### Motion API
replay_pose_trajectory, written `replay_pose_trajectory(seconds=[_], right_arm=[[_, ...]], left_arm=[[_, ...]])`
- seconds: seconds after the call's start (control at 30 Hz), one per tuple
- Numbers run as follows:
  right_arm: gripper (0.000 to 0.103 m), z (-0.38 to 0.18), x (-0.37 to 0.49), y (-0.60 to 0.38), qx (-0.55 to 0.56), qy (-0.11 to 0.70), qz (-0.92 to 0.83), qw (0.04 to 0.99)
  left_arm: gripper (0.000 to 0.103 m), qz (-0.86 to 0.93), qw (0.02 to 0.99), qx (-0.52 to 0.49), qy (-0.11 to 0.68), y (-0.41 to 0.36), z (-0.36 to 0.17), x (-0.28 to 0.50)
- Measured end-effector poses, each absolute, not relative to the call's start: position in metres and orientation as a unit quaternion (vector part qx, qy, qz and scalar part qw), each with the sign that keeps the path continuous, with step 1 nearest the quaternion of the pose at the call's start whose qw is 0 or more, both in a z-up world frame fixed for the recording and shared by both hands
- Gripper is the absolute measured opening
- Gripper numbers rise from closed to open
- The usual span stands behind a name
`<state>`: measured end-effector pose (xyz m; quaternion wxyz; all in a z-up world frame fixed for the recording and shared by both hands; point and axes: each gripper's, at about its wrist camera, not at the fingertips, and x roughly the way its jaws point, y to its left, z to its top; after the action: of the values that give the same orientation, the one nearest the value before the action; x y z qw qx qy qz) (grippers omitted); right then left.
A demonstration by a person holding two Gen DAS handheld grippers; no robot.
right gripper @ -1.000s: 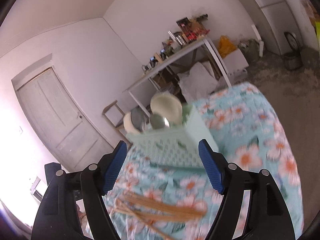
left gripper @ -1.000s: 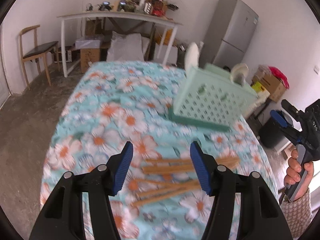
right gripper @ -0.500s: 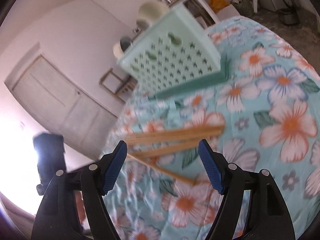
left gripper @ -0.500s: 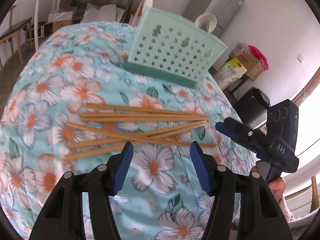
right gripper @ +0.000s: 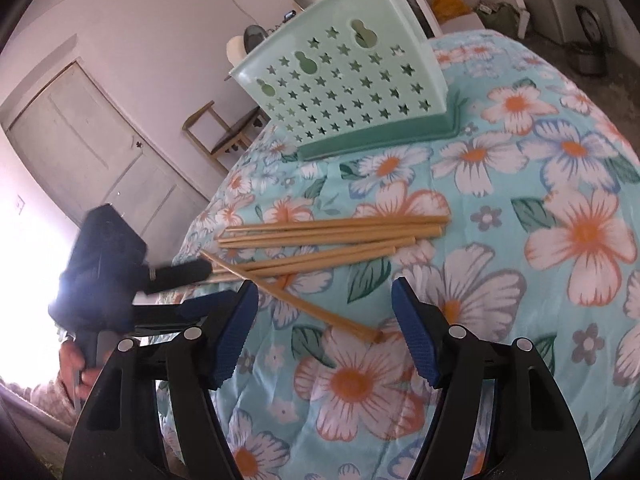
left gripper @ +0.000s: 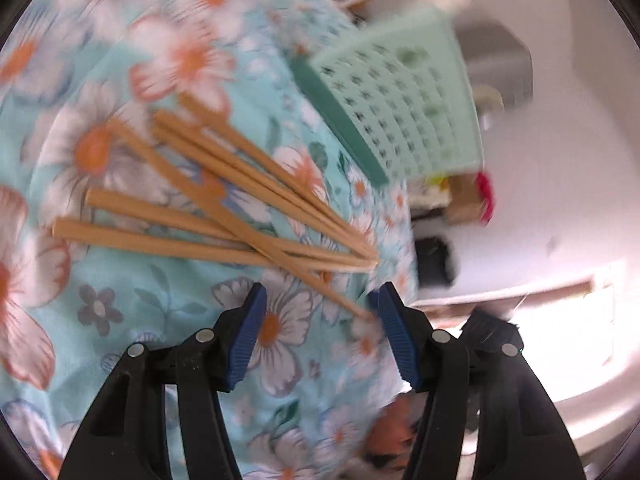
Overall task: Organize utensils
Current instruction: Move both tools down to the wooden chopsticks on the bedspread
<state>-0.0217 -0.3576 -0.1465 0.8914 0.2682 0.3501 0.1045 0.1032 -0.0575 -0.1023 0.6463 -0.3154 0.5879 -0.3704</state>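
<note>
At the far left of the right wrist view, a hand (right gripper: 74, 364) grips the handle of the left gripper (right gripper: 202, 286), whose black fingers reach in over the table edge toward the thin tips of the chopsticks (right gripper: 332, 236). The wooden chopsticks lie in a loose pile on the floral tablecloth (right gripper: 560, 184), most of them side by side, with one crossing the rest at an angle and ending near the right gripper (right gripper: 324, 308). The right gripper's jaws have just been closing a little, yet they stand apart with nothing clamped; only the end of the stray chopstick lies on the cloth between them. Behind the pile, near the far side of the table, a mint green utensil basket (right gripper: 344, 80) with star-shaped holes stands on a darker green base, and spoon bowls rise above its rim.

In the blurred left wrist view, the left gripper (left gripper: 318, 318) hovers just short of the chopstick tips, jaws parted and holding nothing. The basket (left gripper: 404, 104) sits to the upper right, apart from the sticks.
</note>
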Motion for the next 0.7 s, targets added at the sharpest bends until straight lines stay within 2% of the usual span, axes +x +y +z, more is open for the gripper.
replay_pose_trajectory(seconds=[0.23,0.4,0.5,0.7], right_arm=[[0.064,-0.141,-0.027,-0.365,0.274,0.345,0.098,0.892],[0.064,-0.141,-0.036,-0.365,0.275,0.348,0.095,0.891],[0.064,-0.142,-0.04,-0.367,0.277,0.35,0.092,0.89],[0.064,-0.135,-0.039,-0.368,0.276,0.345,0.087,0.893]], left_arm=[[0.043,-0.319,0.618,-0.389,0.604,-0.05,-0.117,0.117],[0.02,-0.304,0.627,-0.386,0.604,-0.044,-0.122,0.115],[0.011,-0.303,0.624,-0.388,0.607,-0.04,-0.124,0.112],[0.01,-0.311,0.624,-0.382,0.606,-0.027,-0.123,0.105]])
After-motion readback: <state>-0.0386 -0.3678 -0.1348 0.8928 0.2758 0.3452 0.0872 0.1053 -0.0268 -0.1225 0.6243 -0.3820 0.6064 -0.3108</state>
